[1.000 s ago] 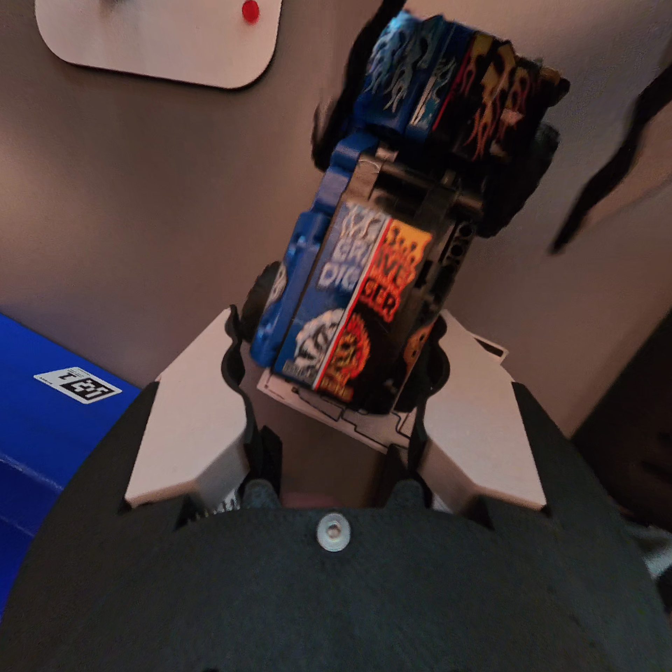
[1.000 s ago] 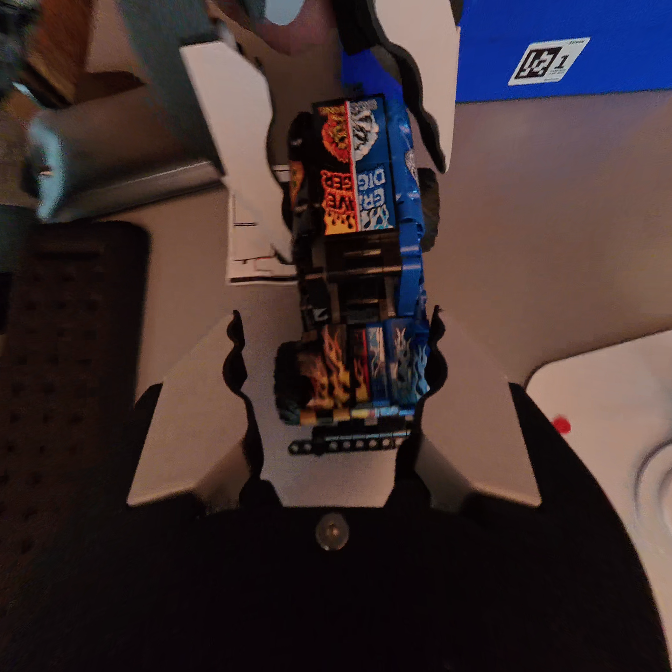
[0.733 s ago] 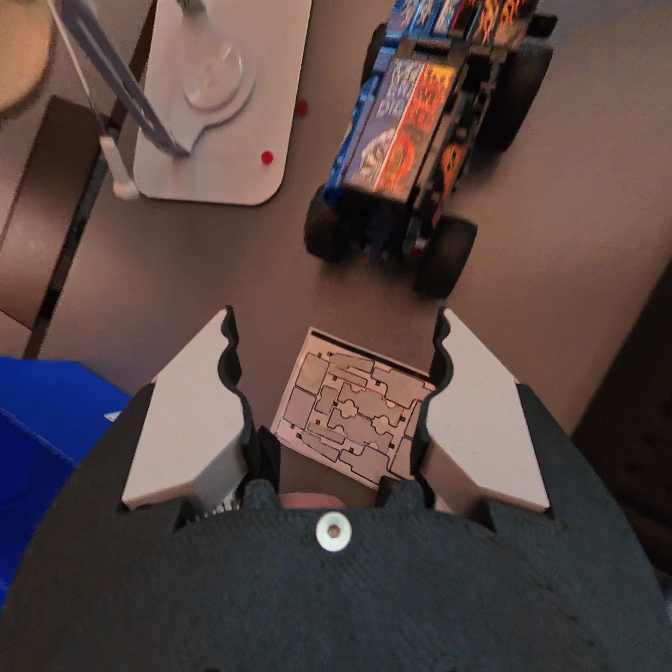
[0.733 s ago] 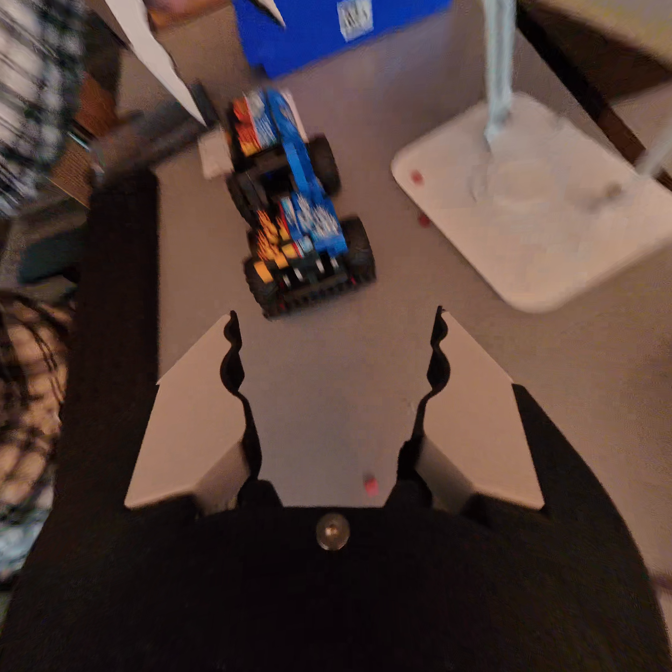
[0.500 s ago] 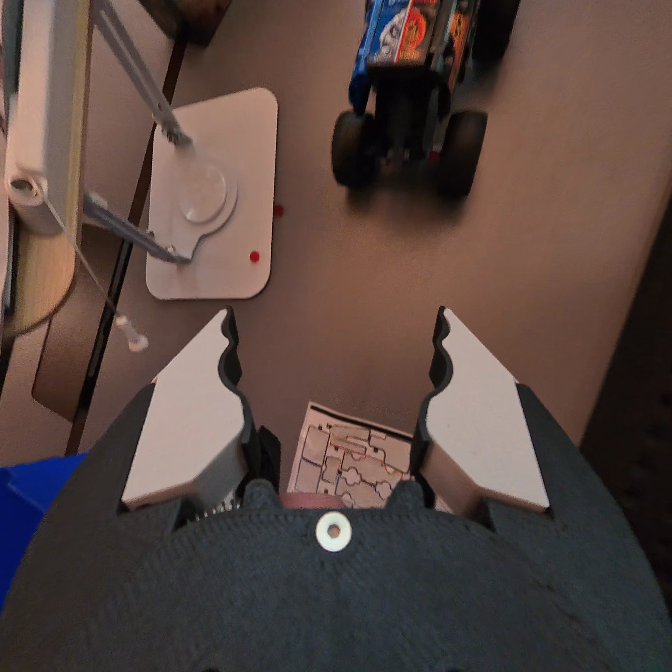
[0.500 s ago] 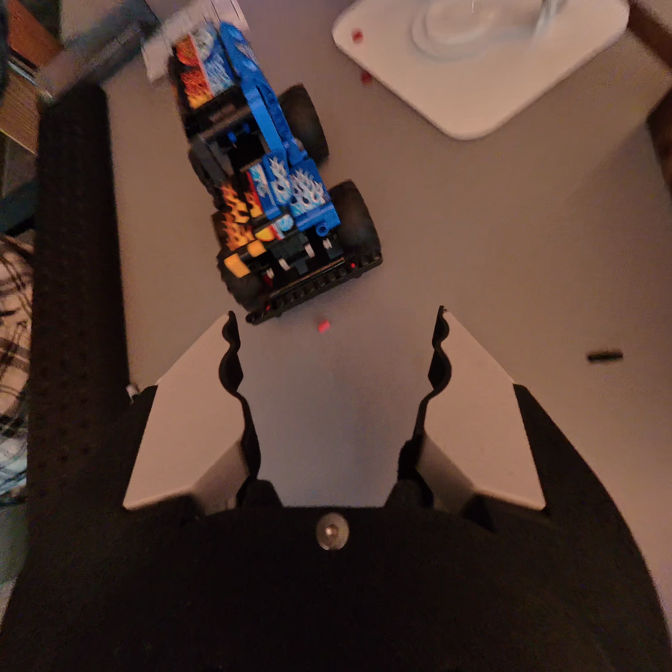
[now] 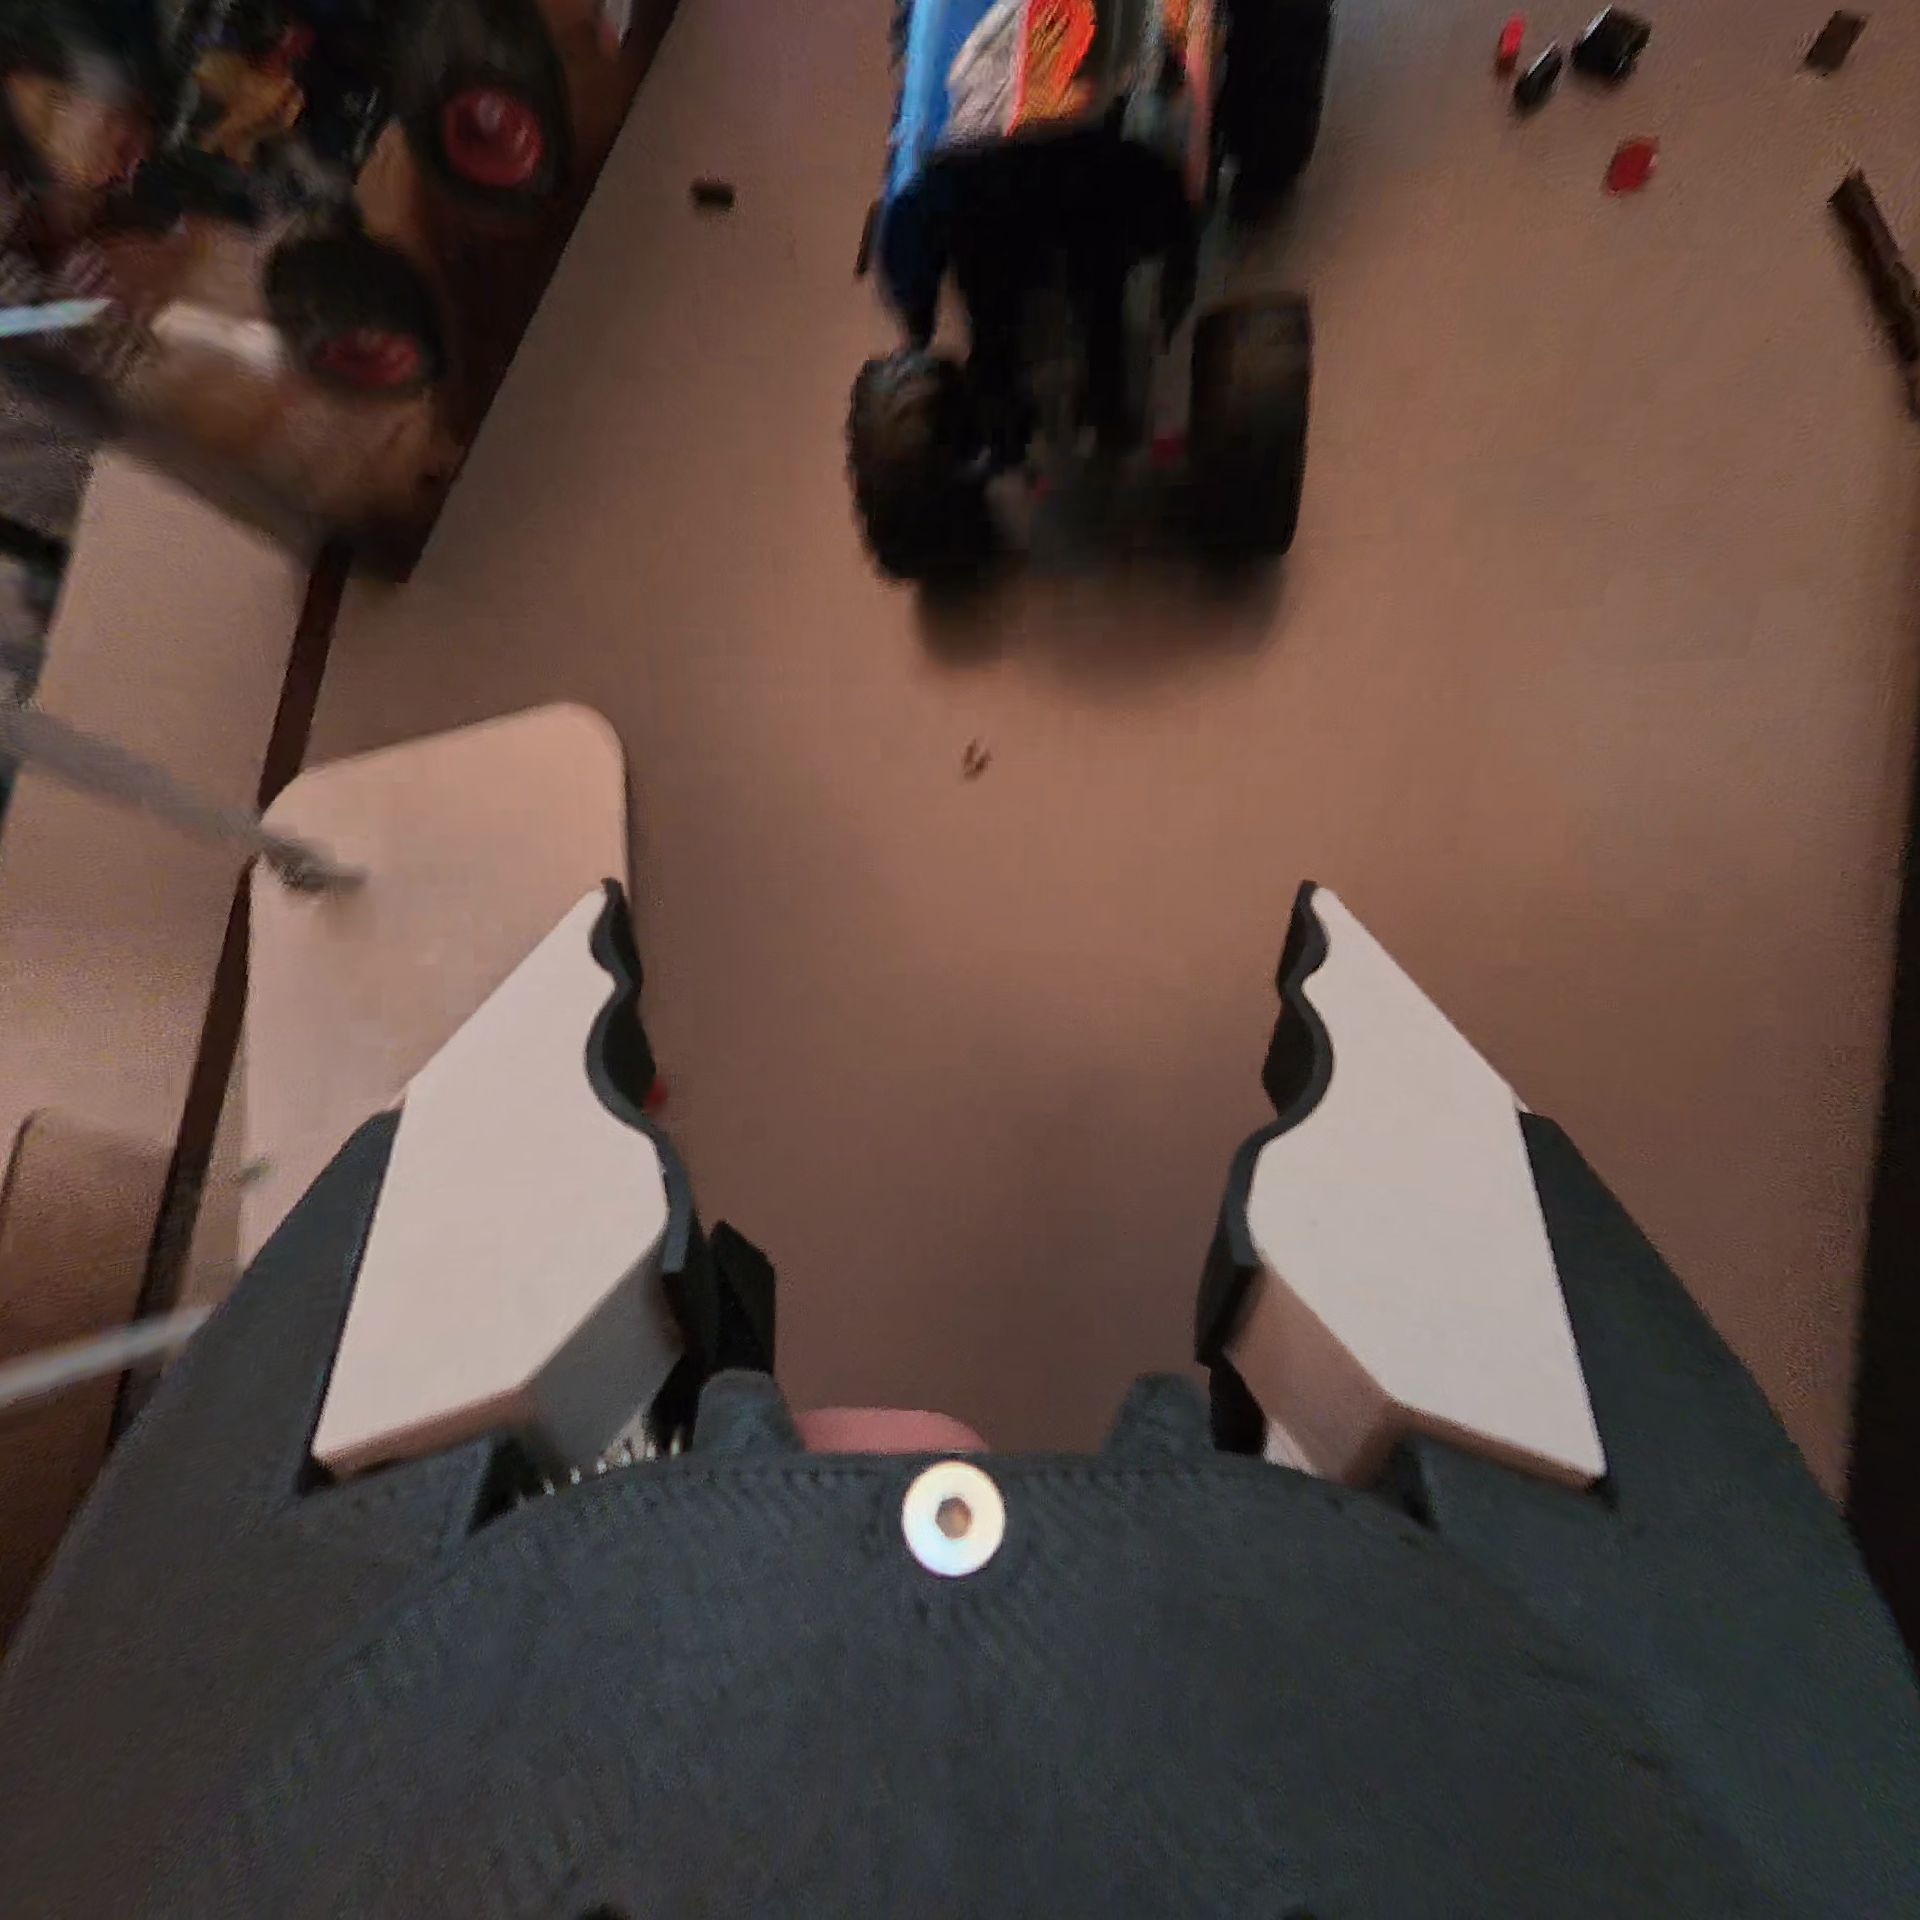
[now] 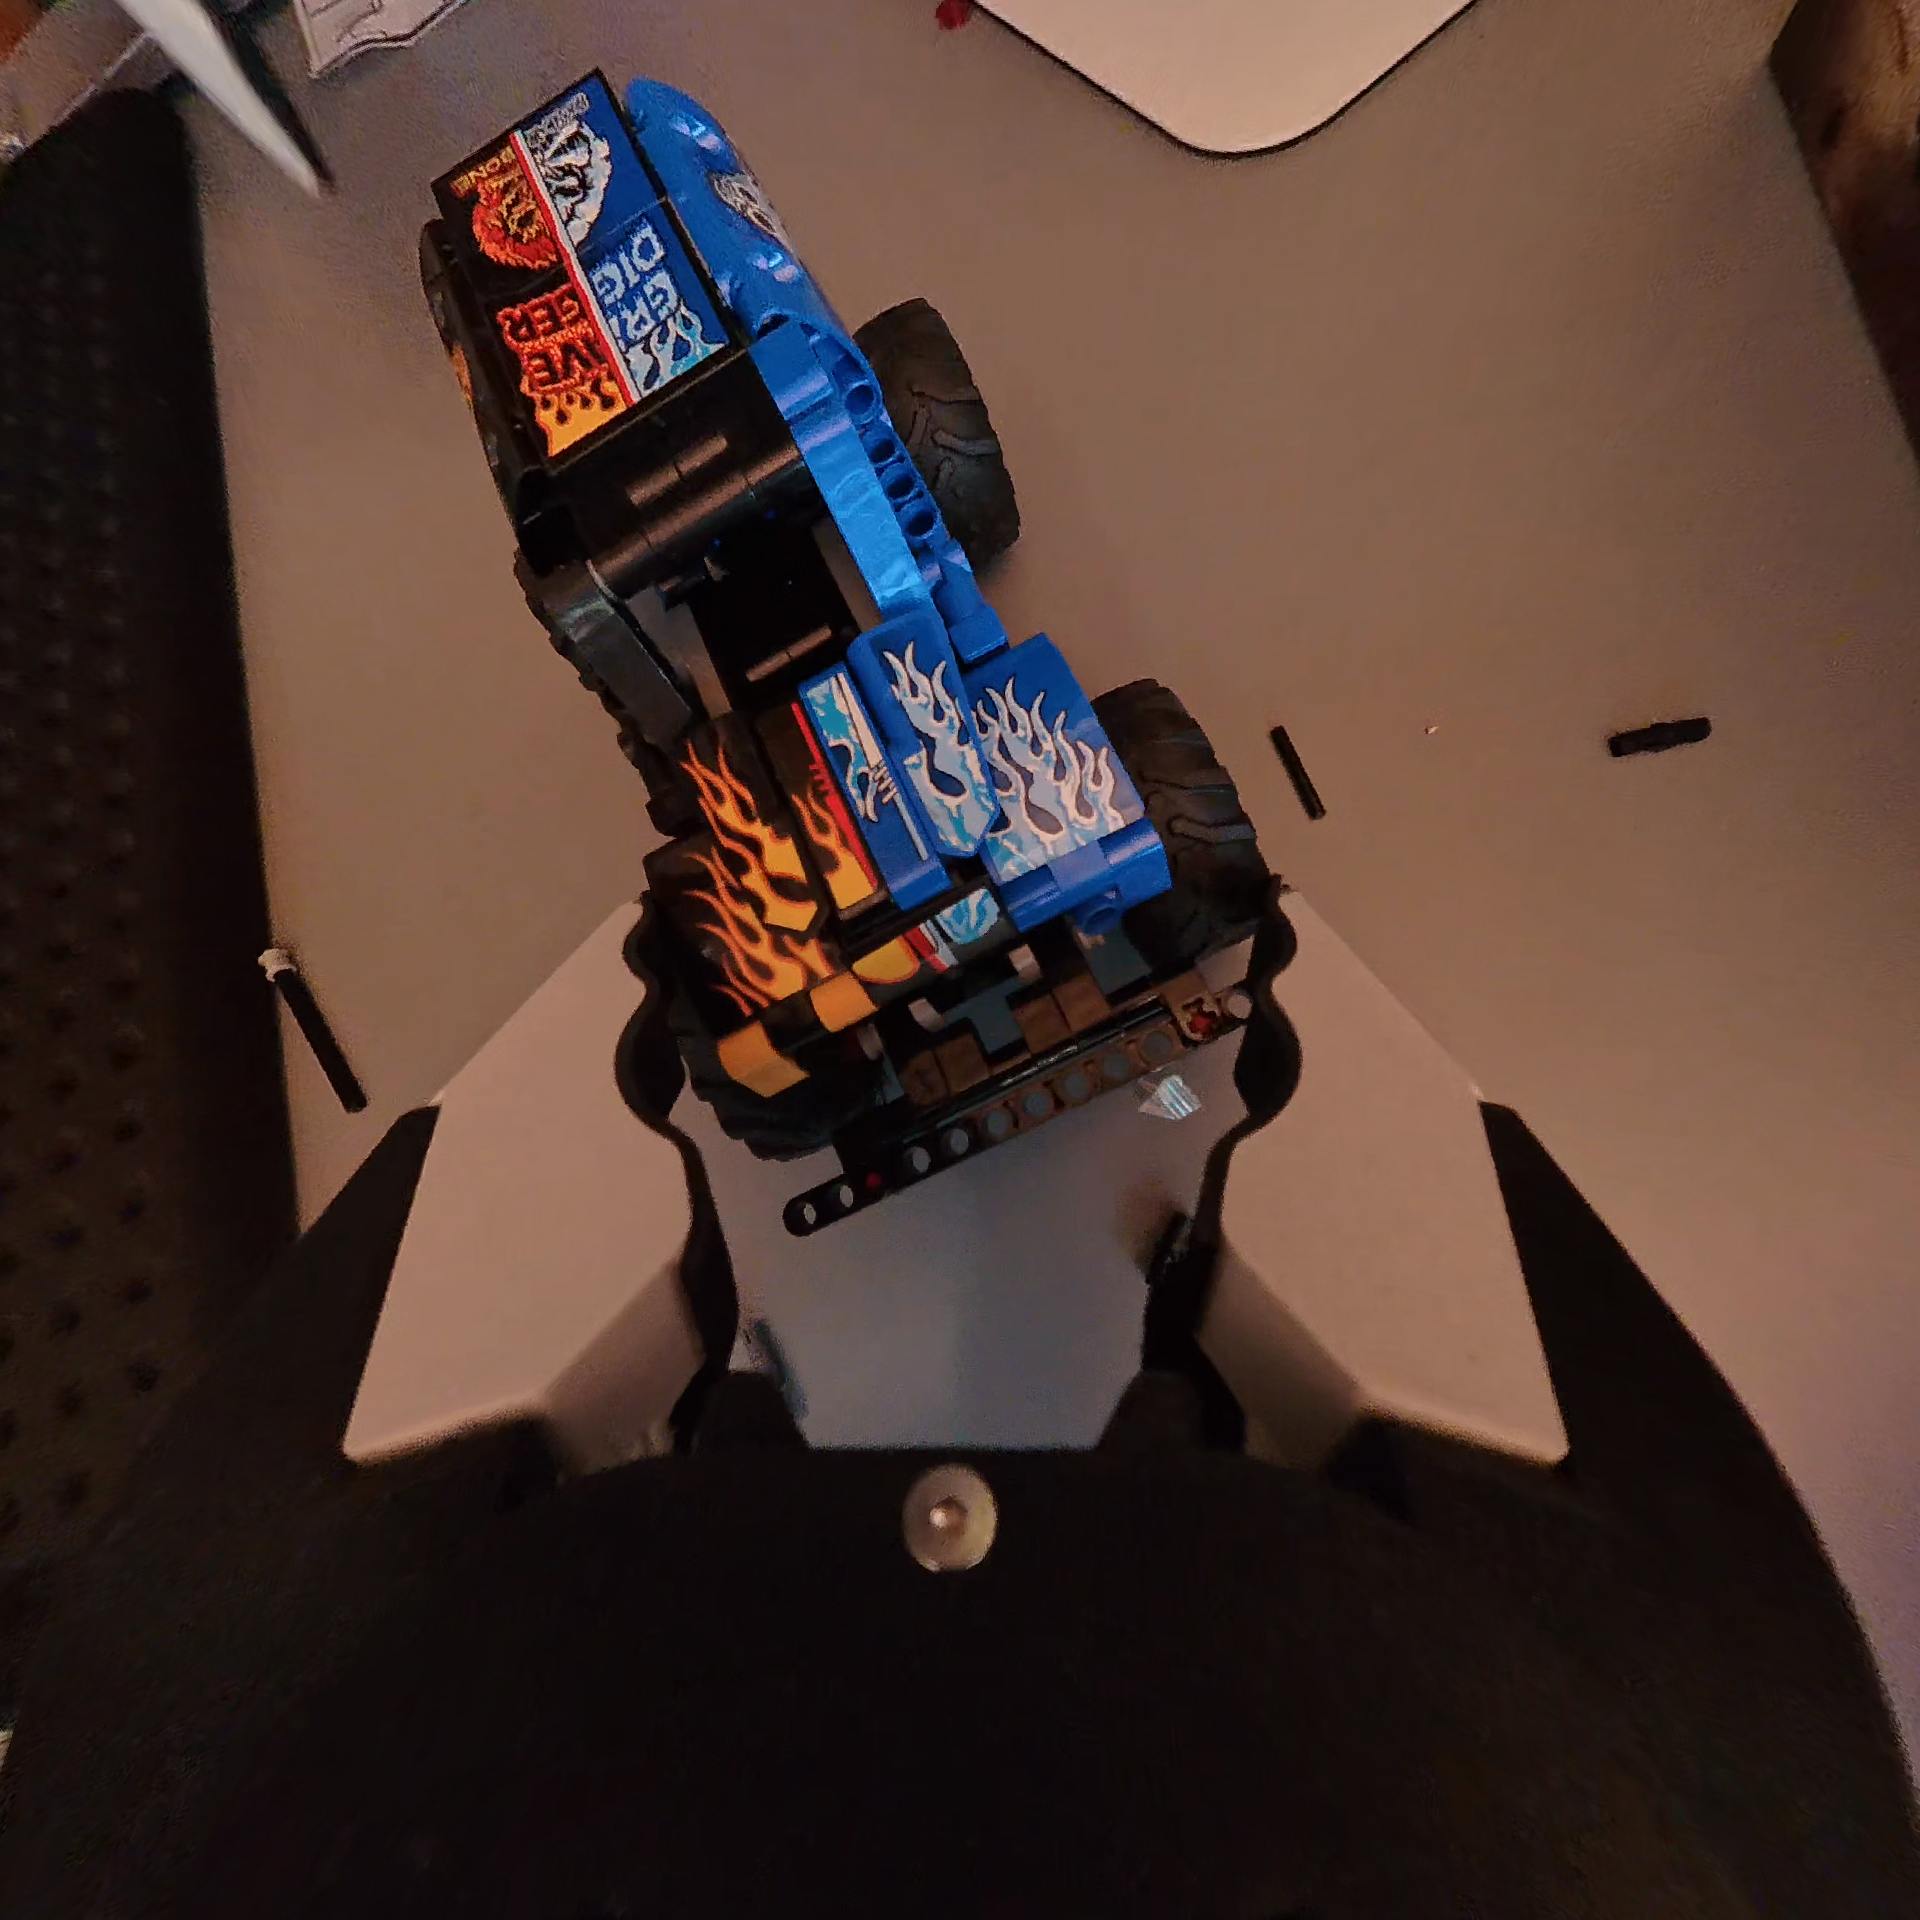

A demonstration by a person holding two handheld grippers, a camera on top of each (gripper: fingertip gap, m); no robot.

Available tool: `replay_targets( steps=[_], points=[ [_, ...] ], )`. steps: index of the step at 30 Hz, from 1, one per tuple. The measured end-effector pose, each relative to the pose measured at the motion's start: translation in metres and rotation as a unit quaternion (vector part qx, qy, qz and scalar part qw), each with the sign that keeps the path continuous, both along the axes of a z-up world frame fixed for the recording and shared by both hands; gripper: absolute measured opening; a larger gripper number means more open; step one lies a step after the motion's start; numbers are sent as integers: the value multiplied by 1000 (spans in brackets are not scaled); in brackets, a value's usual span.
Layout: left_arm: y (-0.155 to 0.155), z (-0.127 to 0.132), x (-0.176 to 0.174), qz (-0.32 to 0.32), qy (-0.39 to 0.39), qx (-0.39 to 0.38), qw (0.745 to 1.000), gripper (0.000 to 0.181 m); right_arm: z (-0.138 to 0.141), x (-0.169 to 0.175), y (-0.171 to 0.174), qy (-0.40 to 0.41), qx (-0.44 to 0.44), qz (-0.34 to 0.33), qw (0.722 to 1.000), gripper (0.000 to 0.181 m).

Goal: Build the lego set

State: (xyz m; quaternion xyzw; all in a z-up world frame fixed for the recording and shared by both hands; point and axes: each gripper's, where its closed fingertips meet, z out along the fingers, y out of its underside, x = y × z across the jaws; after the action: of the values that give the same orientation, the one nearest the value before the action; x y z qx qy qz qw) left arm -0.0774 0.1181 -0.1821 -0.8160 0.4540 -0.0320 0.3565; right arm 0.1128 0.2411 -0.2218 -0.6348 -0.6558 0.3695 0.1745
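The lego monster truck (image 8: 810, 623) is blue on one side and black with orange flames on the other, and stands on its wheels on the grey table. In the right wrist view its front bumper lies between the fingers of my right gripper (image 8: 961, 914), which is open; I cannot tell if the fingertips touch the front wheels. In the left wrist view the truck (image 7: 1081, 312) is blurred and far ahead. My left gripper (image 7: 956, 904) is open and empty above bare table, well back from the truck's rear wheels.
A white lamp base (image 7: 447, 831) lies left of the left gripper and shows at the top of the right wrist view (image 8: 1247, 62). Loose black pins (image 8: 1297, 774) lie right of the truck, a black axle (image 8: 312, 1023) left. A black perforated mat (image 8: 104, 727) borders the table. Some 25 centimetres of space lies between my two pairs of fingers.
A second ago both grippers held the truck between their fingers. They then backed away and left it on the table. The right gripper has now come back up to its front.
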Motion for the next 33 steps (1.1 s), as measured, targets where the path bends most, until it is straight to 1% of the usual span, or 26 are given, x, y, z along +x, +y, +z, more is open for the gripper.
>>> replay_targets(
  steps=[2,3,5,7,8,9,10,11,13,14,16,18,21,22,29,32,33],
  points=[
    [21,-10,40,-11,-19,7,1000,125,1,-2,-1,-5,9,-5,1000,108],
    [34,-12,56,-11,-28,16,999,125,1,-3,-2,-5,13,-8,1000,108],
    [53,-21,85,-14,-53,7,998,125,2,-7,-4,-3,22,-13,1000,107],
    [66,-31,109,-17,-74,-16,997,117,3,-9,-5,0,26,-17,1000,106],
    [69,-36,118,-22,-78,-30,996,113,3,-10,-6,-1,29,-19,999,108],
    [72,-38,123,-19,-86,-36,996,104,2,-11,-6,-4,34,-21,999,109],
    [77,-37,121,-11,-87,-30,996,90,1,-10,-6,-9,40,-24,999,110],
    [76,-38,121,-14,-93,-40,995,89,0,-8,-7,-11,40,-25,999,108],
    [72,-38,116,-18,-92,-50,994,89,7,-8,-10,11,28,-25,999,99],
    [69,-38,112,-19,-89,-52,994,89,11,-7,-11,20,22,-26,999,95],
    [63,-38,102,-18,-90,-62,994,89,16,-5,-12,34,22,-31,999,94],
    [52,-38,89,-30,-83,-70,994,89,16,-3,-15,38,26,-33,998,94],
    [34,-36,63,-39,-48,-78,995,88,17,1,-24,42,32,-28,998,90],
    [27,-36,52,-30,-41,-94,994,89,17,2,-27,43,33,-26,998,90],
    [-25,-34,-41,14,-10,-120,993,89,22,0,-48,55,47,-11,997,88],
    [-51,-37,-84,40,-12,-126,991,89,21,-4,-56,53,57,-2,997,87],
    [-59,-35,-97,48,-16,-121,991,81,21,-4,-58,52,60,0,997,87]
  ],
)
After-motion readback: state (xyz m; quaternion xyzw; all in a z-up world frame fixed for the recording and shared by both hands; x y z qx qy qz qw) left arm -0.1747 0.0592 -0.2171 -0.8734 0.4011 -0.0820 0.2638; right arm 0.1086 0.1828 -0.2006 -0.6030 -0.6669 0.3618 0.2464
